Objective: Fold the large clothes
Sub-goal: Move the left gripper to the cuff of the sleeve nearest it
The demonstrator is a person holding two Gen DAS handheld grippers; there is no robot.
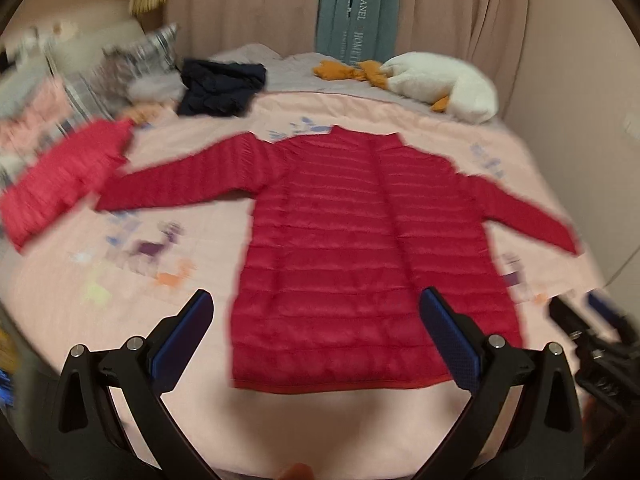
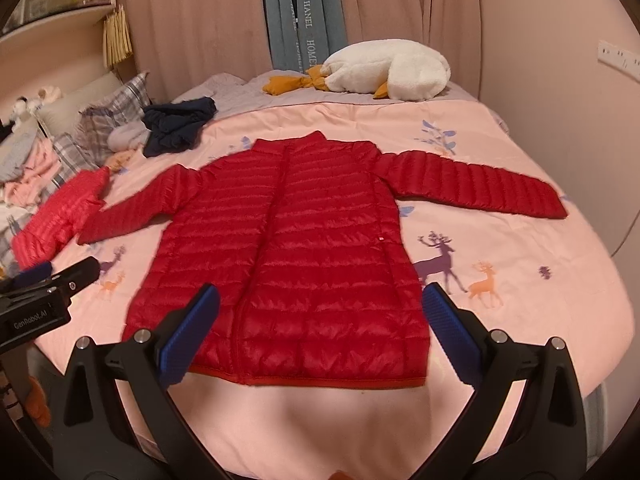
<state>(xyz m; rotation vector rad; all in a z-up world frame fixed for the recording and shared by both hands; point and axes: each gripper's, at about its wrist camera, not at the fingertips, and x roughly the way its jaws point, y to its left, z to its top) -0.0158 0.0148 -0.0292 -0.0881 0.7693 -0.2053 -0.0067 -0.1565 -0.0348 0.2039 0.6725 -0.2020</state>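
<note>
A red quilted puffer jacket (image 1: 360, 240) (image 2: 288, 248) lies flat on the pink bedspread (image 1: 160, 184) (image 2: 520, 280), front up, zipped, both sleeves spread out sideways, hem toward me. My left gripper (image 1: 316, 300) hovers open above the hem, nothing between its blue pads. Over the hem's right half my right gripper (image 2: 320, 296) also stands open and empty. In the right wrist view the left gripper (image 2: 48, 284) shows at the left edge; the left wrist view catches the right gripper (image 1: 592, 320), blurred, at the right edge.
A folded pink-red puffer jacket (image 1: 64, 180) (image 2: 60, 216) lies left of the sleeve. A dark navy garment (image 1: 220, 88) (image 2: 176, 124), checked pillows (image 2: 108, 120) and a white goose plush (image 1: 440, 80) (image 2: 384, 72) sit at the bed's far side. Curtains hang behind; a wall (image 2: 580, 120) stands close on the right.
</note>
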